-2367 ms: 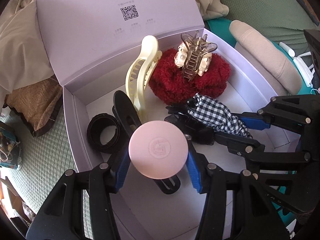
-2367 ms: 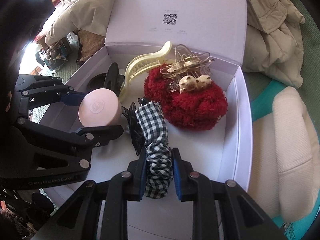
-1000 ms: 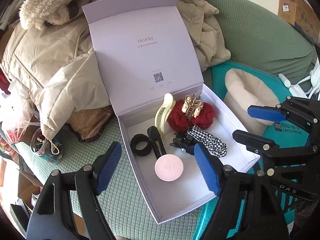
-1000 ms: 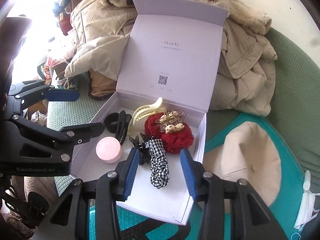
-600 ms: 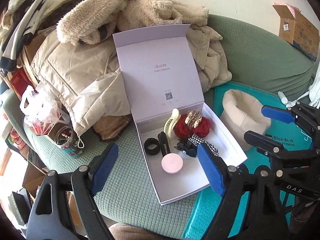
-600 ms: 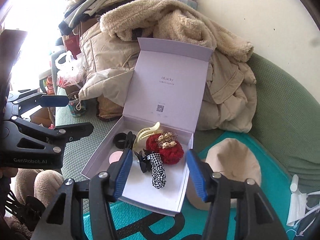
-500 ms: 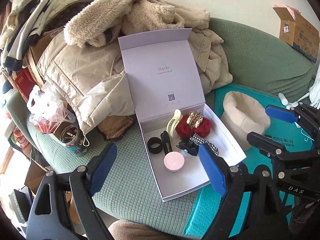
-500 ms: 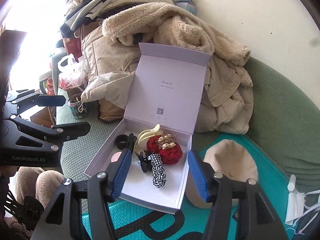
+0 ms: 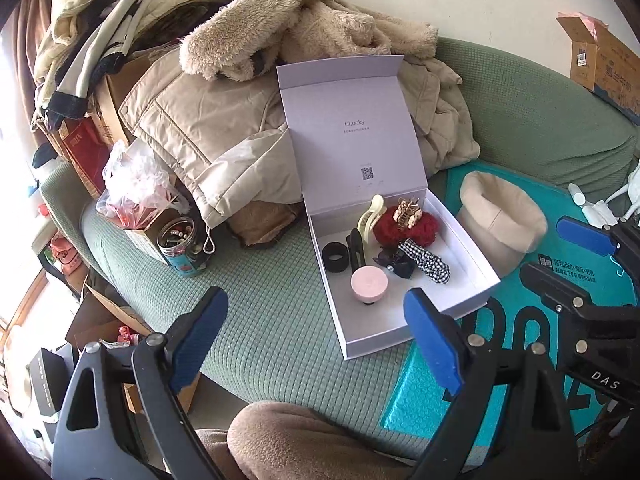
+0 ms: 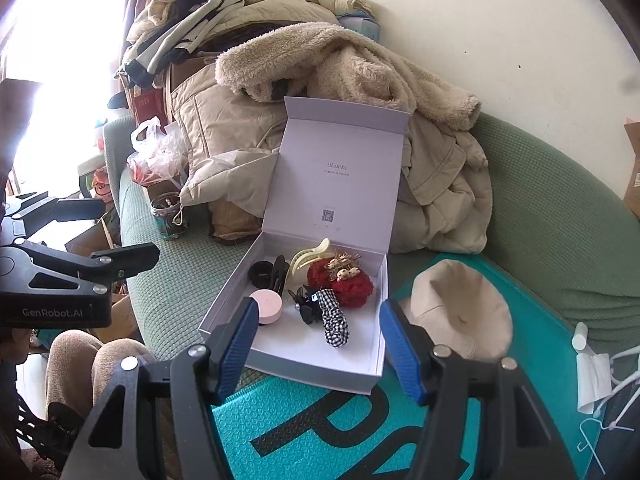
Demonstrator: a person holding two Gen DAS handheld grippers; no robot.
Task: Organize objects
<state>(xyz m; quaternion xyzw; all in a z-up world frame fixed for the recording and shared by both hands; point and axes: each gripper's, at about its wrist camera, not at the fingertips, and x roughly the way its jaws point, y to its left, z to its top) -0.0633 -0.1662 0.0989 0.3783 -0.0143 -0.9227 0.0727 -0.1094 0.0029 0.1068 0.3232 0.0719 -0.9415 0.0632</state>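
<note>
Box [image 9: 460, 240] open on the green sofa [image 9: 256, 320], ahead of both grippers and below their tips, lid [image 9: 352, 132] propped upright against the coats [image 9: 208, 128].

Inside lie a pink compact [image 9: 369, 283], a black band [image 9: 334, 257], a cream claw clip [image 9: 370, 216], a red scrunchie [image 9: 404, 229] with a gold clip [image 9: 408, 210] on top, and a checked scrunchie [image 9: 430, 265]. The left gripper [image 9: 316, 344] has just been spreading its jaws and holds nothing; the right gripper [image 10: 316, 344] also stands apart and empty. A beige hat [image 10: 460, 312] lies on the teal mat [image 10: 320, 424], just right of the box.
</note>
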